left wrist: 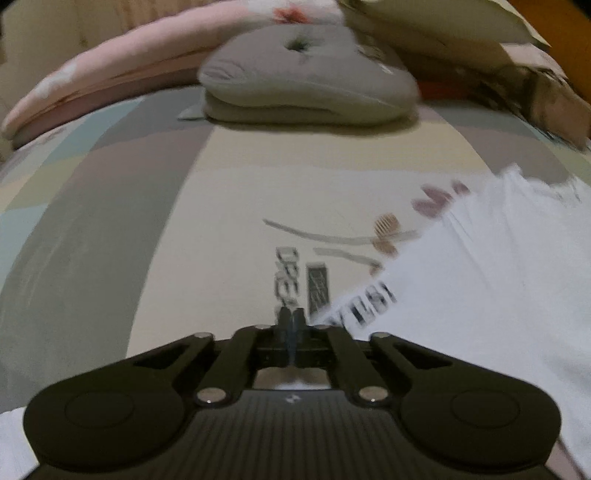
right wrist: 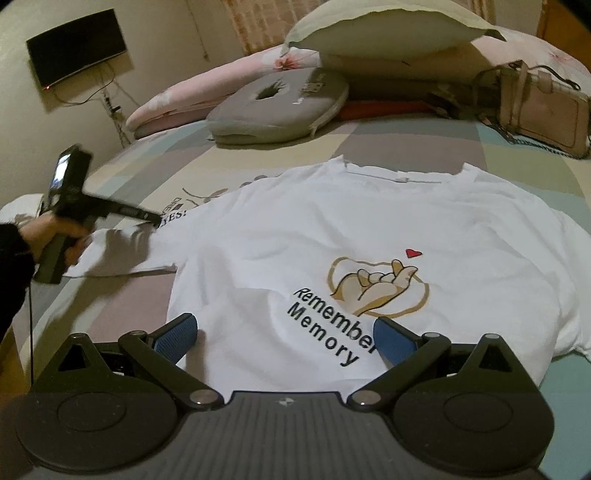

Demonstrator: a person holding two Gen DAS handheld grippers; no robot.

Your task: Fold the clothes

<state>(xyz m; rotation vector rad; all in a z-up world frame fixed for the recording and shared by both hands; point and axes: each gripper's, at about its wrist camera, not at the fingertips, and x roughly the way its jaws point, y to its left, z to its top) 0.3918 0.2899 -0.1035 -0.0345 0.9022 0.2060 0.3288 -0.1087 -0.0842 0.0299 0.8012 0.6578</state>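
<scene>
Gripped by a hand (right wrist: 55, 232) in a dark sleeve (right wrist: 11, 254): the left gripper (left wrist: 291, 325), fingers pressed fully together, tips at the edge of the white T-shirt's (right wrist: 332, 229) sleeve. White cloth under the body of the tool; cannot tell whether any is pinched.

Beyond those closed fingers: bare bed (left wrist: 258, 177), a flat sheet in cream, grey and pale blue patches with a blurred printed motif. Further ahead, a grey ring cushion (left wrist: 306, 74), padded, rounded, with a dark hole in the middle, and a long pink floral pillow (left wrist: 122, 62) behind it on the left.

High to the left of the right fingers, on the wall: a dark rectangular screen (right wrist: 77, 44) with trailing cables.

Right gripper (right wrist: 284, 332) spread wide, 2 blue textured pads on either side of the shirt's lower front, empty.

Ahead of them, spread flat and front up on the bed: the T-shirt, soft cotton, lightly creased, printed with a gold hand, a red heart and black lettering.

Beyond the collar, a plump cream pillow (right wrist: 384, 33); to the right, a stiff pink handbag (right wrist: 539, 110) with chain strap, clear of the shirt.
</scene>
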